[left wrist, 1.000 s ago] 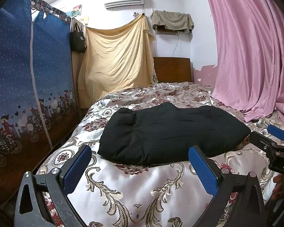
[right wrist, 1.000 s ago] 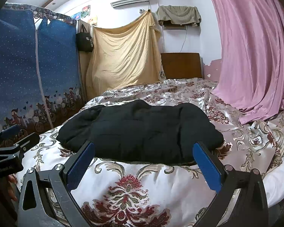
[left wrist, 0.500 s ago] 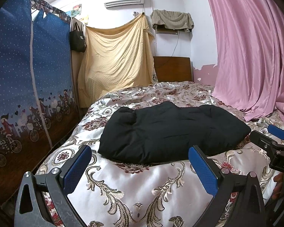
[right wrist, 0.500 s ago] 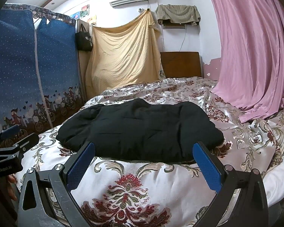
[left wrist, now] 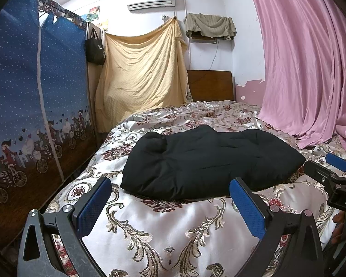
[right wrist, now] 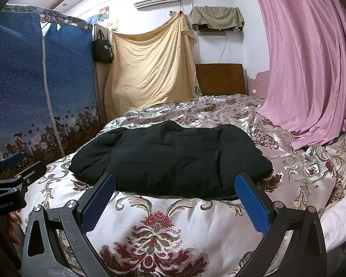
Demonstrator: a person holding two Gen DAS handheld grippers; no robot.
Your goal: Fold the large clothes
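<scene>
A black padded garment [left wrist: 205, 159] lies folded into a thick bundle on the bed; it also shows in the right wrist view [right wrist: 173, 159]. My left gripper [left wrist: 170, 198] is open and empty, held above the bedspread just short of the garment's near edge. My right gripper [right wrist: 175, 196] is open and empty, also just short of the near edge. The right gripper shows at the right edge of the left wrist view [left wrist: 334, 173], and the left gripper at the left edge of the right wrist view [right wrist: 11, 173].
The bed has a shiny floral bedspread [left wrist: 173, 230] and a wooden headboard [left wrist: 210, 85]. A blue fabric wardrobe [left wrist: 34, 92] stands along the left. A pink curtain [left wrist: 311, 69] hangs on the right and drapes onto the bed. A yellow sheet [left wrist: 143, 73] hangs behind.
Both grippers have stayed almost still and open. The views shift only slightly; the garment has not moved.
</scene>
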